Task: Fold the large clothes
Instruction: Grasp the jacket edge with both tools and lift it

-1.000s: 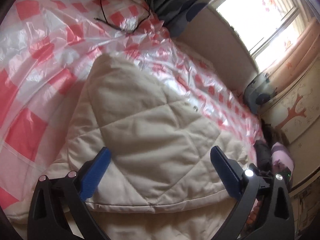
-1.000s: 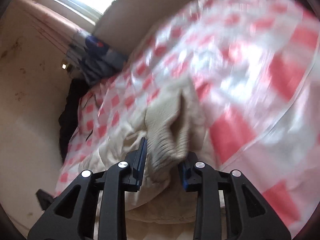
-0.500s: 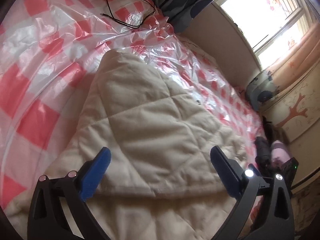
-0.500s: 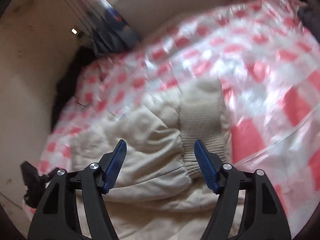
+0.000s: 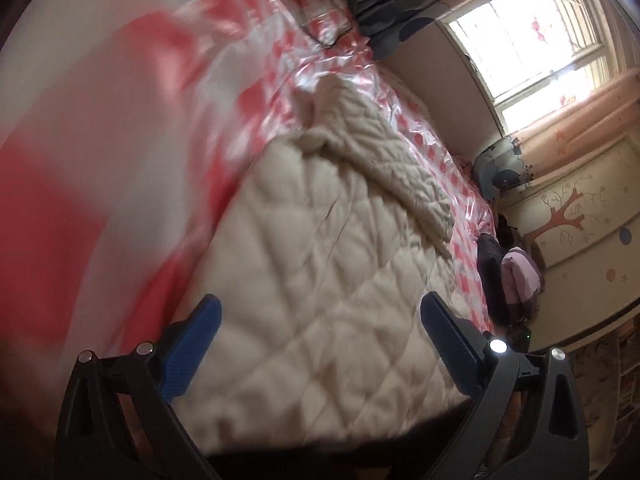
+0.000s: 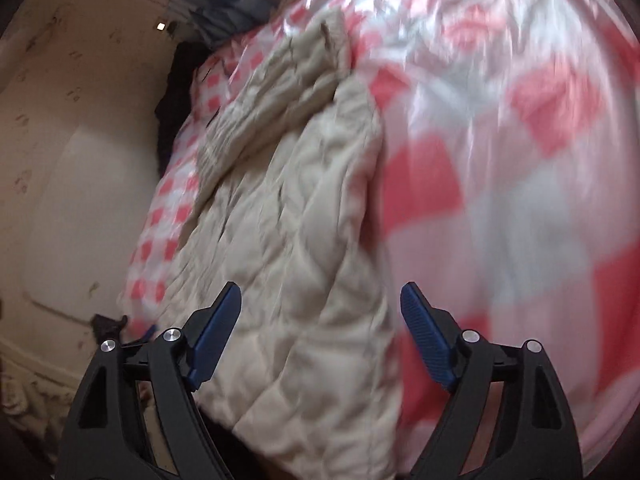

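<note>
A cream quilted jacket (image 5: 320,264) lies spread on a bed under a red-and-white checked plastic sheet (image 5: 100,140). One sleeve (image 5: 384,152) is folded across its body, and its ribbed cuff (image 6: 328,28) shows in the right wrist view. My left gripper (image 5: 320,308) is open and empty above the jacket's near edge. My right gripper (image 6: 320,296) is open and empty over the jacket (image 6: 288,240) near its right edge. Both views are blurred by motion.
A window (image 5: 536,36) with peach curtains is at the far right. Dark and pink clothes (image 5: 516,276) are piled past the bed's far end. Grey-blue bedding (image 6: 224,4) and a dark garment (image 6: 176,92) lie beside a beige wall (image 6: 80,140).
My right gripper opened and let go of the sleeve cuff, which now lies folded over the jacket. Both grippers pulled back toward the jacket's near edge.
</note>
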The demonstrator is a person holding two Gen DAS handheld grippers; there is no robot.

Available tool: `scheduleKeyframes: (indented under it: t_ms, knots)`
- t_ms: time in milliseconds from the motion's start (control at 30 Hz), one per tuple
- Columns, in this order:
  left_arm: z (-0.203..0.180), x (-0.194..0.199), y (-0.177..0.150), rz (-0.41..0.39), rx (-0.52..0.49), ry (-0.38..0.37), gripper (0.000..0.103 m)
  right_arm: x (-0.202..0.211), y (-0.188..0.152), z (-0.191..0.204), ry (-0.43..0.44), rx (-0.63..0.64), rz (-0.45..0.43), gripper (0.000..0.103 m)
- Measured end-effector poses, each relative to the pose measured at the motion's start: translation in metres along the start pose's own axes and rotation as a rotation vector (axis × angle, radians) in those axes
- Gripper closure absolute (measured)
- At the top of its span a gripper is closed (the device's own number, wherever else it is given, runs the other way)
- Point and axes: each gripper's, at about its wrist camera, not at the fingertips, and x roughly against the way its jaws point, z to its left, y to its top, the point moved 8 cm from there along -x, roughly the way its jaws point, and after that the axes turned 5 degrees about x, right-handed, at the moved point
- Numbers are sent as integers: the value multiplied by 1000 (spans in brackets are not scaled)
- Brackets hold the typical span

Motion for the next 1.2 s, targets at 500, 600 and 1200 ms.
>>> scheduleKeyframes:
  t_ms: [500,600,1200]
  knots:
    - [25,19,-77,45,207,-258,7,4,-79,30,151,-44,209,16]
    - [19,17,-81,52,206,-277,7,-13,-101,27,26,13,326,16]
    - [-22,13,-137,168,231,-426,7,35,-30,118,507,-21,-137,91]
